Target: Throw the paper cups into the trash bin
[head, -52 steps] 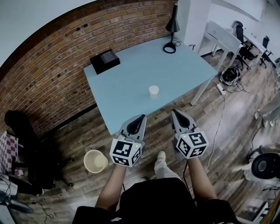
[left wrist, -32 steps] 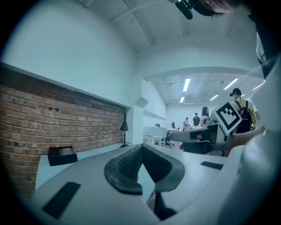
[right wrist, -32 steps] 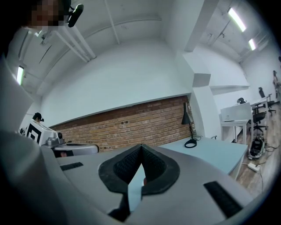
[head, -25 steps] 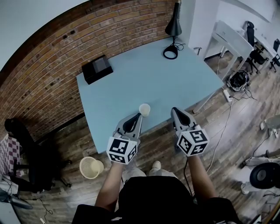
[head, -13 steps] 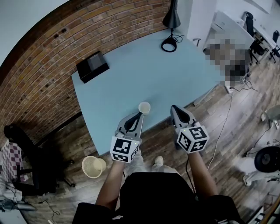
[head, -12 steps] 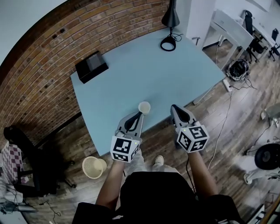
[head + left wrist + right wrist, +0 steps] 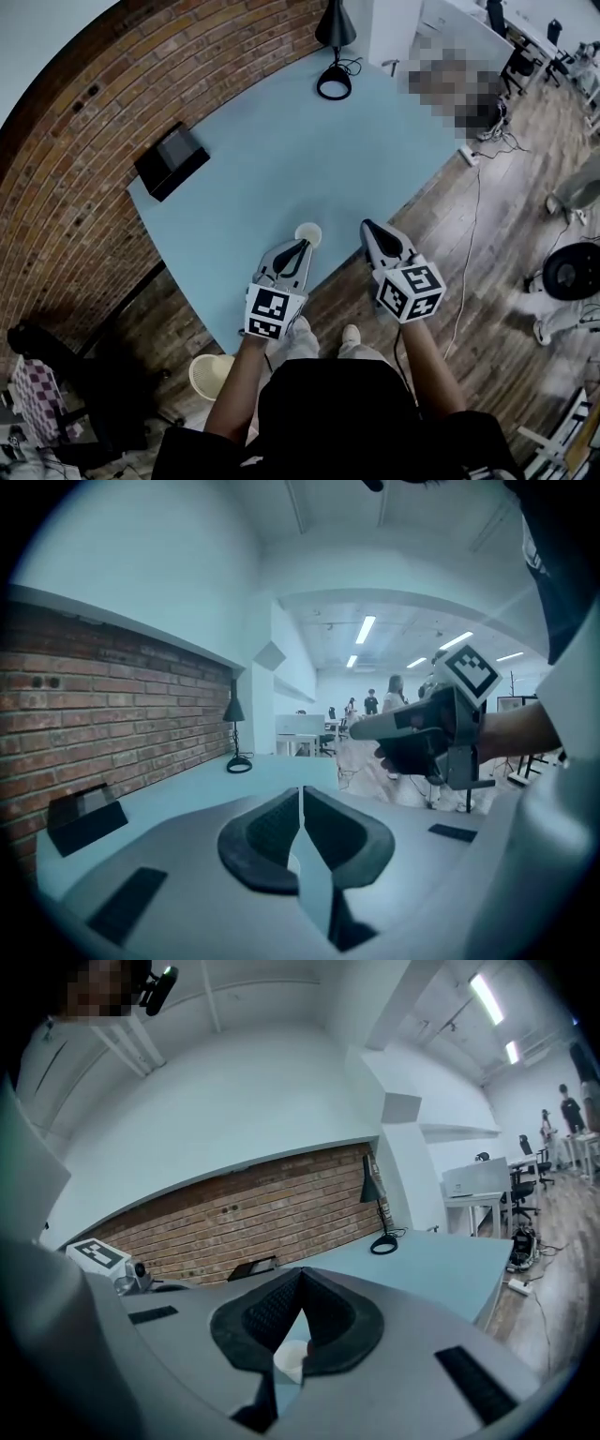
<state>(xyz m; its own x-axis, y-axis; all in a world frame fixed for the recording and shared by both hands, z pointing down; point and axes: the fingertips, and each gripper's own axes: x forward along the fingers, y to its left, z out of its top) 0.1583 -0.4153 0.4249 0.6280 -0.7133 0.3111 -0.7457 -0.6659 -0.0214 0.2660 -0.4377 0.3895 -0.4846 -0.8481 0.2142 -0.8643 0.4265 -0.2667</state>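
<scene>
A white paper cup stands upright near the front edge of the light-blue table. My left gripper is shut and empty, its tip just short of the cup on the near-left side. My right gripper is also shut and empty, a little to the right of the cup, over the table's edge. In the right gripper view the cup shows below the meeting jaws. The cream basket-weave trash bin stands on the wooden floor at the lower left, partly hidden by the person's left arm.
A black box lies at the table's far left by the brick wall. A black desk lamp with a ring base stands at the far corner. A dark chair is on the floor at the left; cables and another chair at the right.
The person has stepped closer: the table and cup have slid toward both grippers, and the cup now sits just off the left gripper's tip. Both grippers stayed shut.
</scene>
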